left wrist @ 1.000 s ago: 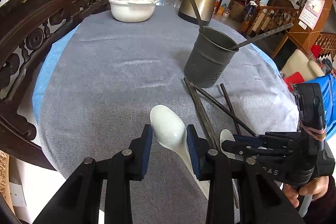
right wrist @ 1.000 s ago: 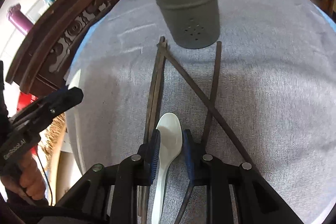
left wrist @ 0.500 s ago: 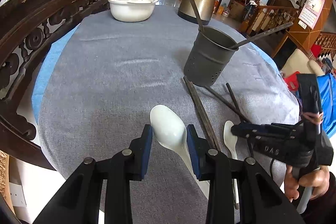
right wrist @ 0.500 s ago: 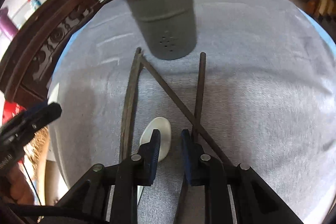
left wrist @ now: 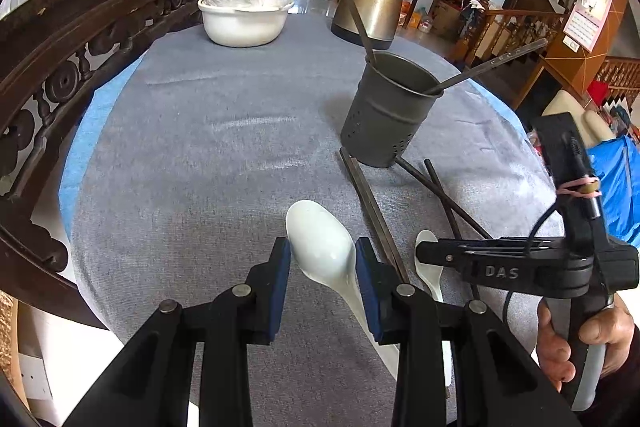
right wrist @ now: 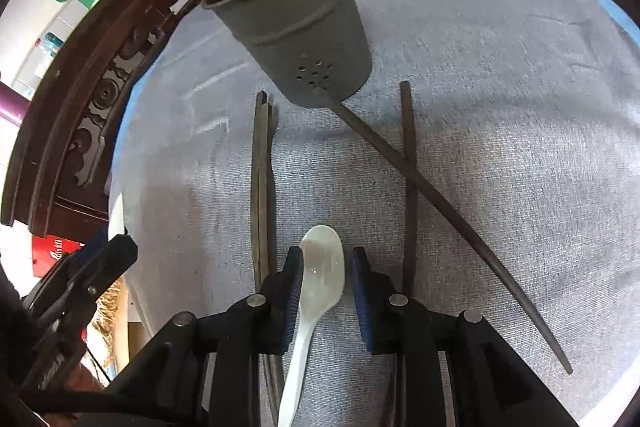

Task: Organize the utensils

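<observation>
My left gripper (left wrist: 322, 255) is shut across the bowl of a large white spoon (left wrist: 316, 239), whose handle runs back under the right finger. My right gripper (right wrist: 326, 267) hangs over a smaller white spoon (right wrist: 320, 275) lying on the grey cloth. Its jaws are opening: the left pad is at the spoon's edge and the right pad stands apart. In the left wrist view this gripper (left wrist: 420, 253) shows side-on above the small spoon (left wrist: 428, 263). A grey perforated metal holder (left wrist: 384, 123) (right wrist: 304, 39) stands beyond with two long utensils in it. Dark chopsticks (right wrist: 262, 179) (left wrist: 372, 203) lie before it.
Two more chopsticks (right wrist: 408, 167) lie crossed to the right of the small spoon. A white bowl with a plastic bag (left wrist: 244, 23) and a metal kettle (left wrist: 374, 7) stand at the far side. A carved wooden chair back (left wrist: 60, 67) borders the table's left edge. A person's hand (left wrist: 568, 339) grips the right handle.
The right gripper has shifted sideways and rolled a little over the small spoon, and its jaws now stand wider. The left gripper and its large spoon have not moved.
</observation>
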Available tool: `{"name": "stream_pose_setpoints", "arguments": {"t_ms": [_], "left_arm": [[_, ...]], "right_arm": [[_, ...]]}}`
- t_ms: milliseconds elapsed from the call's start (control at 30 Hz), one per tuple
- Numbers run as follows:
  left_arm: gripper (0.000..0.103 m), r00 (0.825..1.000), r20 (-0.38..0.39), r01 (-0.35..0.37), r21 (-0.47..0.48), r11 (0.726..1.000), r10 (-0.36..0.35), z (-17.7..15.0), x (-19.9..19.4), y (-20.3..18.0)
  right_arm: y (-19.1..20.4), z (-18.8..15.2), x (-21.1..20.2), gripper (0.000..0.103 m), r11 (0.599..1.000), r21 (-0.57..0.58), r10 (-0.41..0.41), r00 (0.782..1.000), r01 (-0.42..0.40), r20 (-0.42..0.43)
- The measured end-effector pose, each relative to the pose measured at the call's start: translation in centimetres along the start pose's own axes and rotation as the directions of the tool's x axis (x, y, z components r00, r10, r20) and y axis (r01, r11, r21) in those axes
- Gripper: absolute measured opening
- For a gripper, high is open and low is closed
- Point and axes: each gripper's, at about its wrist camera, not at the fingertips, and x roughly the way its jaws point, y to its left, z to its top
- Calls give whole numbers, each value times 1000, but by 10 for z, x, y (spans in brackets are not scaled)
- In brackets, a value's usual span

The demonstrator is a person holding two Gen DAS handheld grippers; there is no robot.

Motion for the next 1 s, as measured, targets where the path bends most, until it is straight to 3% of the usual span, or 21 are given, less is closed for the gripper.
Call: {"name": "stream_pose_setpoints", "arguments": {"t_ms": [200,400,533,667,700,733,1000], "left_arm": [[35,1000,9,0,-2,1000,0,0,-3,2],[35,1000,19,3,-5,1000,-3,0,-7,2],[35,1000,26,2,1,1000,-2,-1,-9,1],[35,1000,25,-4,-4,1000,4,-1,-8,2],[35,1000,25,-8,-5,1000,8,-1,-7,3],[35,1000,25,-11,-7,1000,11,-1,-7,3],[35,999,43,-32,-5,999,33,2,-9,-1]], "right_arm": [[21,7,10,31,997,-18,-80,997,80,-18],[34,16,19,31,994,-9,-109,993,108,-37],[45,17,22,31,987,-62,-153,988,151,-22],[56,12,24,23,974,-125,-187,982,187,13],[56,11,23,14,975,-129,-178,984,179,20],[54,11,22,11,980,-121,-156,988,157,21],[41,14,-11,8,996,-87,-12,991,24,131]]}}
